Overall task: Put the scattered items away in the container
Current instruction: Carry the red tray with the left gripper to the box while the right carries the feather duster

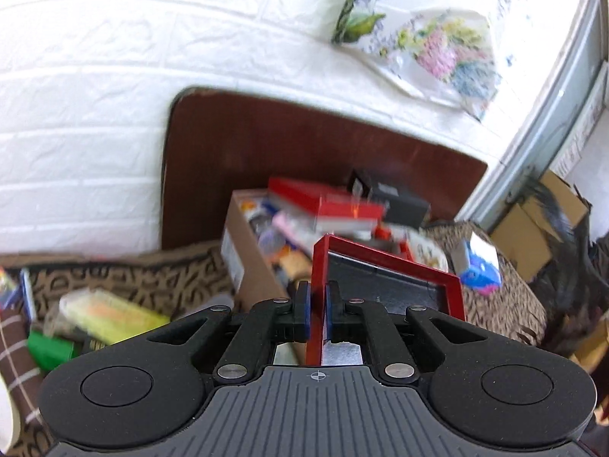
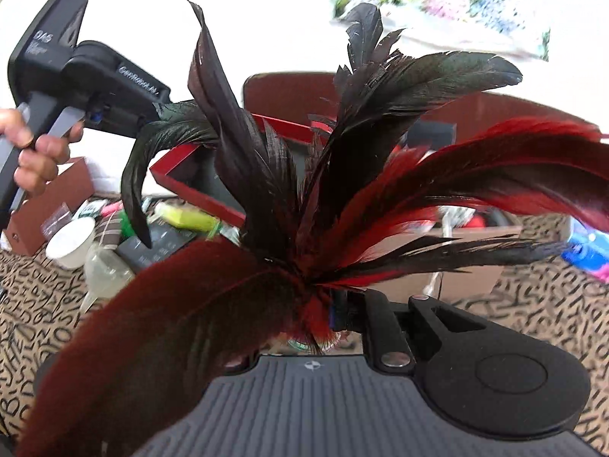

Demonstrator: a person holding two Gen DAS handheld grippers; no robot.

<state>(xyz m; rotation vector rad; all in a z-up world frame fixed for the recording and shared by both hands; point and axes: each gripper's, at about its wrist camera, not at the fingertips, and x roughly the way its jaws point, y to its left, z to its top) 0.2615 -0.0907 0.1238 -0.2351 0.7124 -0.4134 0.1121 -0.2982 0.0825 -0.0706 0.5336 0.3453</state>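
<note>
Left wrist view: the left gripper (image 1: pixel 317 306) has its jaws closed on the edge of a red-framed lid (image 1: pixel 384 285), which it holds in the air, tilted, above a tabletop covered in a letter-patterned cloth (image 1: pixel 125 282). Just beyond the lid stands a brown cardboard box (image 1: pixel 247 262), already piled with items, among them a red box (image 1: pixel 323 205) on top. A yellow packet (image 1: pixel 114 314) and a green item (image 1: pixel 49 348) lie on the cloth to the left; a blue and pink package (image 1: pixel 479 272) sits to the right of the box.

Right wrist view: the right gripper (image 2: pixel 327 320) holds a bunch of black and red feathers (image 2: pixel 304 198) at its base, the plumes fanning up and hiding 1 finger, so the jaws appear clamped on the bunch. Behind the feathers, the red-framed lid (image 2: pixel 198 190) hangs in the left gripper (image 2: pixel 152 108), gripped by a hand (image 2: pixel 36 148). A white cup (image 2: pixel 70 242) stands on the cloth at left, near the yellow packet (image 2: pixel 186 217).
</note>
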